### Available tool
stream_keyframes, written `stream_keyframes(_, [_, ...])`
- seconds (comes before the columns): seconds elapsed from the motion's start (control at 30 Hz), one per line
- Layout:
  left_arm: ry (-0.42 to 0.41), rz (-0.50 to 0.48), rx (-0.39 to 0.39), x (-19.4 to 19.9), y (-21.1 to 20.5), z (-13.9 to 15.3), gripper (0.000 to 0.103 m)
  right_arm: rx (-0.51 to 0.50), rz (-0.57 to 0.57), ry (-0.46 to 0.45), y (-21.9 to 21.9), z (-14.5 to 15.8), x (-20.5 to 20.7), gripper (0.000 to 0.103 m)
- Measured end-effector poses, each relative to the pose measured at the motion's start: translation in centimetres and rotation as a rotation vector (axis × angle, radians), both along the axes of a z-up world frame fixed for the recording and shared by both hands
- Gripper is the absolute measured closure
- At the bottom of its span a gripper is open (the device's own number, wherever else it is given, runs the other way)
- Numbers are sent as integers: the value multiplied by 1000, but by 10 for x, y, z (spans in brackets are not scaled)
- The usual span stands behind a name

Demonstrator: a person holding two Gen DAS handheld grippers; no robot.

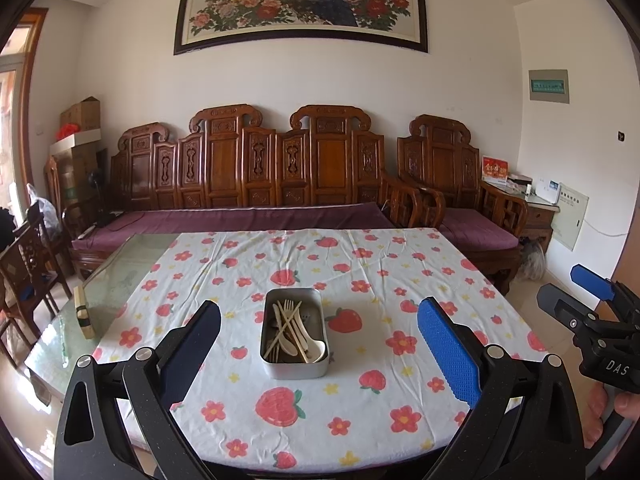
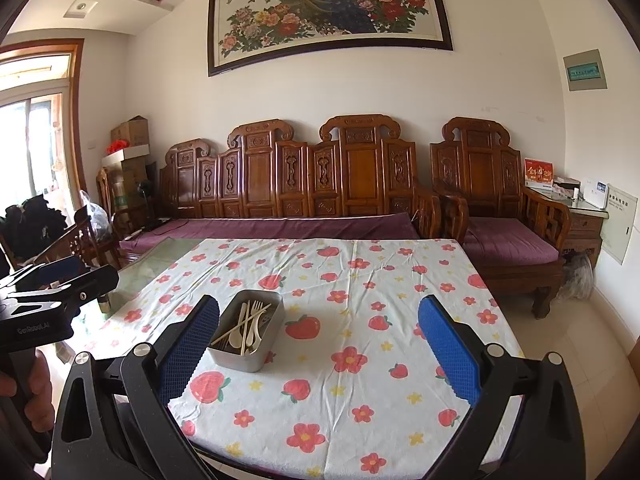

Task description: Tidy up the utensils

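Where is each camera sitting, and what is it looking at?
Left wrist: sits on the left gripper, faces the metal tin dead ahead; the right gripper and a hand show at its right edge.
Right wrist: sits on the right gripper, sees the tin left of centre; the left gripper and a hand show at its left edge.
Shared: tin, flowered tablecloth, wooden sofa, peacock painting.

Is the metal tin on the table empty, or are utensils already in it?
Not empty. The metal tin holds a loose, crossed pile of pale utensils: a fork, spoons and chopsticks. It has no lid on and stands upright on the tablecloth.
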State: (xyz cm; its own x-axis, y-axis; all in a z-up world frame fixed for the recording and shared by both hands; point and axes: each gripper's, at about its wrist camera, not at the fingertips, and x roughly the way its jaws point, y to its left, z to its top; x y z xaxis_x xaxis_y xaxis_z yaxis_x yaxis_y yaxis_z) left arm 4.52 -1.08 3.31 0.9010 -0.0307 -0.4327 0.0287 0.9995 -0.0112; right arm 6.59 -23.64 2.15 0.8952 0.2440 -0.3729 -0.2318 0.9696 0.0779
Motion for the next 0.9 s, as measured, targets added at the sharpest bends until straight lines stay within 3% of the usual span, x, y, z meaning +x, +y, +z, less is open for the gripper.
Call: stream_keyframes(0.9, [-9, -14, -4, -2, -5, 3, 8, 6, 0, -5, 1, 1, -3, 3])
